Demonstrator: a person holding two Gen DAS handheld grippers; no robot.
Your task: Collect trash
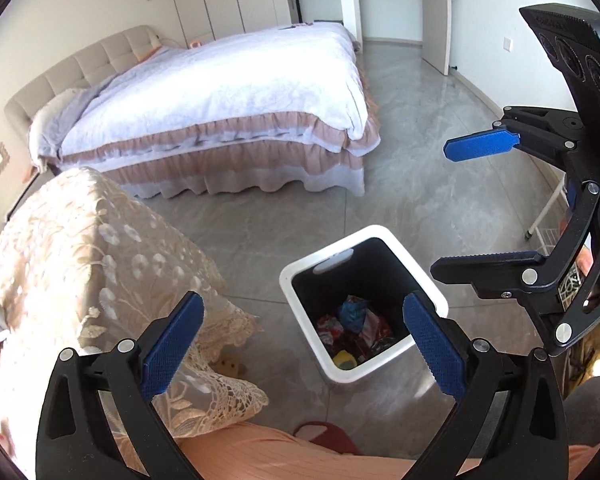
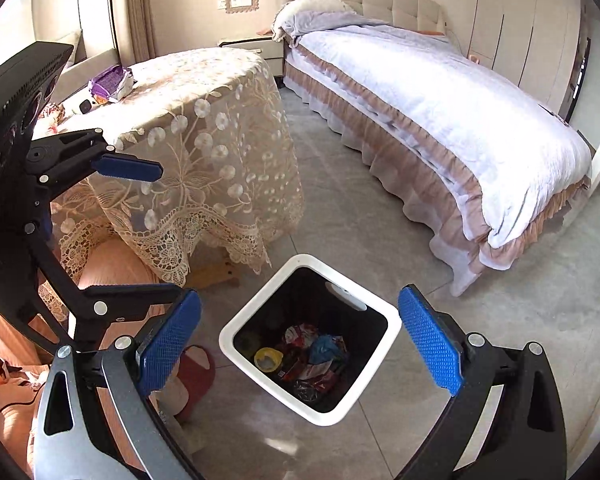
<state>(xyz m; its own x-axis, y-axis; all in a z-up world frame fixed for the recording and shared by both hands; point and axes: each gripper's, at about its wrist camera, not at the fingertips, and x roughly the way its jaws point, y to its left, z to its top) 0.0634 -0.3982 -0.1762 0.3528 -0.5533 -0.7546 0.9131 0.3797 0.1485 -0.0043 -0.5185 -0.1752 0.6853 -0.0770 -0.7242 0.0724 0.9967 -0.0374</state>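
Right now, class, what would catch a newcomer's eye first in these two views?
A white bin stands open on the grey floor, holding crumpled wrappers. Both the left gripper and right gripper hang open and empty above it. Behind, a lace-covered table carries a purple packet.

Grey tiled floor (image 2: 360,240), white bin (image 2: 236,352), lace-draped table (image 2: 204,92), bed (image 2: 440,92)

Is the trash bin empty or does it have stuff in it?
Not empty. The white square plastic trash bin holds crumpled colourful wrappers at the bottom, far below its rim.
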